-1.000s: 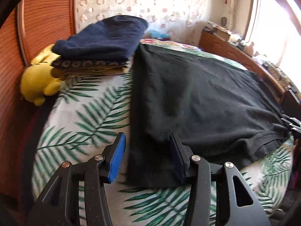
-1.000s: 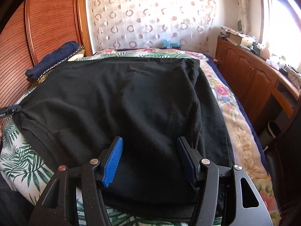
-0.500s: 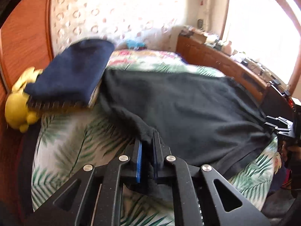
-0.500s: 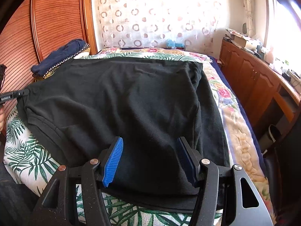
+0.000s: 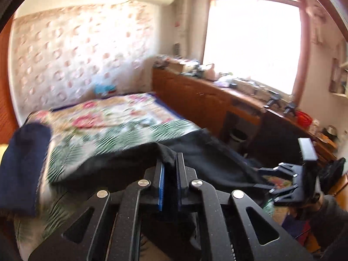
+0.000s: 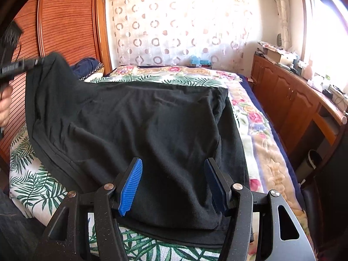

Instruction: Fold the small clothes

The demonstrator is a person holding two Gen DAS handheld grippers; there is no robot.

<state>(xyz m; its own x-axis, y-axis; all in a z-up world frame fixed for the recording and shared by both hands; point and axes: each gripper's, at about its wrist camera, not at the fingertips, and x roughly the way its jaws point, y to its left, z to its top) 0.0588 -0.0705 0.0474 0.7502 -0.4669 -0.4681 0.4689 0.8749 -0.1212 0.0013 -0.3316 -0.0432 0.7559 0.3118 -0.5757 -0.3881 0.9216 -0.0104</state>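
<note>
One leaf-print bedspread (image 6: 32, 187) under black garment (image 6: 152, 126), beside wooden cabinets (image 6: 289, 100).

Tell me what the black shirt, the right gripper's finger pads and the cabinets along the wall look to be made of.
Black shirt: soft matte knit, likely cotton jersey; it drapes in loose wrinkles with a stitched hem.
Right gripper finger pads: blue ribbed rubber or plastic, on black matte arms.
Cabinets: reddish-brown wood with a glossy finish; the panelled doors reflect light.
</note>
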